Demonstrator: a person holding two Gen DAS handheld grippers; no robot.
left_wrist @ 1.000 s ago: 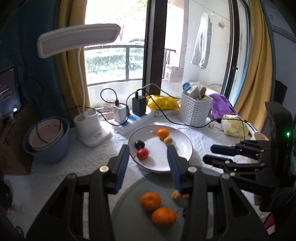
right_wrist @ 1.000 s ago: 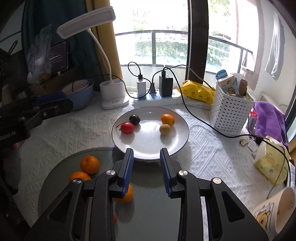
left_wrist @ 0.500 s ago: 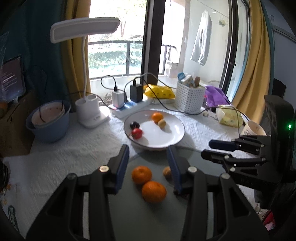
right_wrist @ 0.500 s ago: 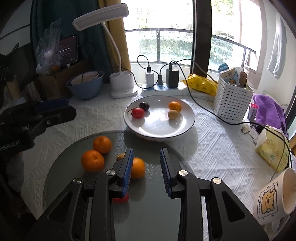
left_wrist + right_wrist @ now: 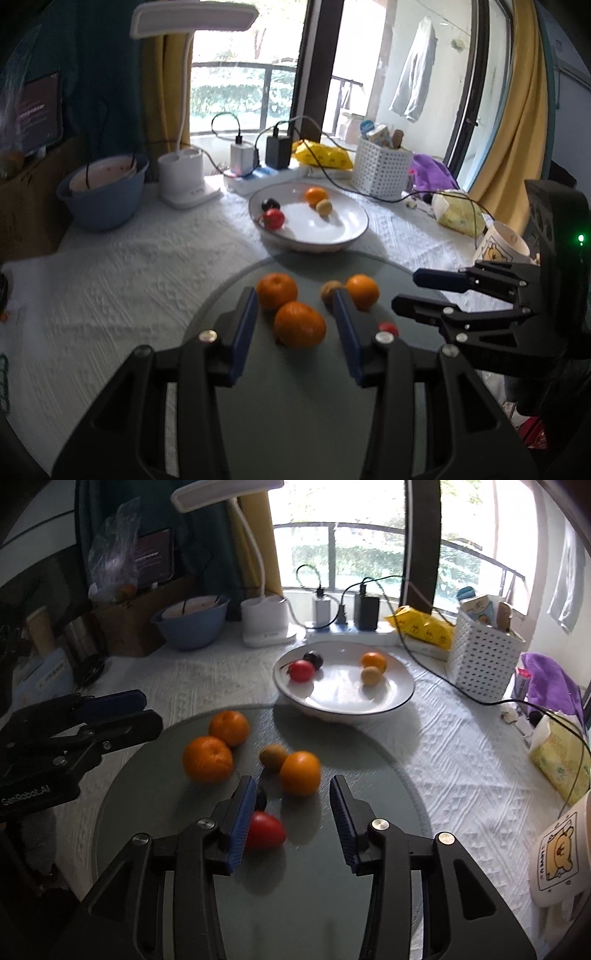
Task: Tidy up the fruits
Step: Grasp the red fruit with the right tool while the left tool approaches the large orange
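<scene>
On a round grey mat (image 5: 147, 775) lie three oranges, a brown fruit (image 5: 273, 757), a red tomato (image 5: 264, 835) and a dark fruit (image 5: 260, 798) half hidden by a finger. My left gripper (image 5: 293, 314) is open, with the nearest orange (image 5: 299, 324) lying loose between its fingers. My right gripper (image 5: 292, 790) has its jaws opening; another orange (image 5: 300, 773) sits just past its tips and the tomato lies by its left finger, untouched. Behind stands a white plate (image 5: 343, 701) holding a red fruit, a dark fruit, an orange and a small yellow fruit.
At the back stand a desk lamp (image 5: 181, 177), a blue bowl (image 5: 99, 199), a power strip with chargers (image 5: 258, 162) and a white basket (image 5: 380, 170). A black cable (image 5: 461, 690) crosses the cloth on the right. A bear mug (image 5: 557, 853) stands near the right edge.
Both grippers have drawn back from the plate and sunk over the grey mat, so the loose fruits now fill the foreground. The right jaws have spread wider.
</scene>
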